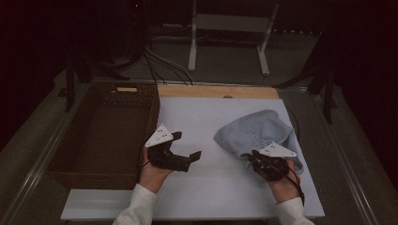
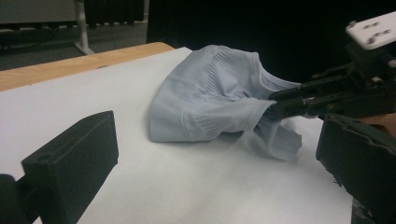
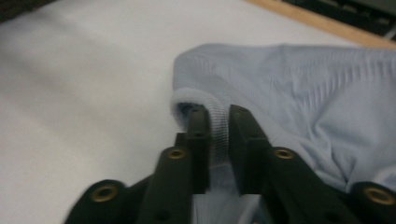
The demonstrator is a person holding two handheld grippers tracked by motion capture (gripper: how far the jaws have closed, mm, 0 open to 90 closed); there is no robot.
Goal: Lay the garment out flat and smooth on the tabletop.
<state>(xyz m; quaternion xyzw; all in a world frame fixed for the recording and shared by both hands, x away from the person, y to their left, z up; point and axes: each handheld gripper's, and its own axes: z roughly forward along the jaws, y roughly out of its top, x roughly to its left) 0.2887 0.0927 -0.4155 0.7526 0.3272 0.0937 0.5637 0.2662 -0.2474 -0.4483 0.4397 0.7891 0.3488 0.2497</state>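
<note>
One pale blue garment (image 1: 258, 133), a soft knit with fine ribbing and a stitched elastic hem, lies bunched in a rounded heap at the right of the high view, on the smooth white sheet that covers the tabletop (image 1: 206, 140); a strip of bare light wood shows along the sheet's far edge. The right claw (image 1: 256, 159), matte black plastic with a grey three-cornered plate on top, sits at the heap's lower edge, and in the right gripper view its two flat pads (image 3: 198, 135) are clamped on the garment's (image 3: 299, 93) ribbed hem band, which stands upright between them. The left claw (image 1: 187, 145), the same black build with its own grey plate, rests at the centre left of the high view, well apart from the cloth, its jaws spread with nothing between them; in the left gripper view the garment (image 2: 210, 98) is at centre, pinched at its right end. One rectangular basket (image 1: 70, 161) of dark brown woven wicker stands at the left, with a small pale tag on its far rim, too small to read.
</note>
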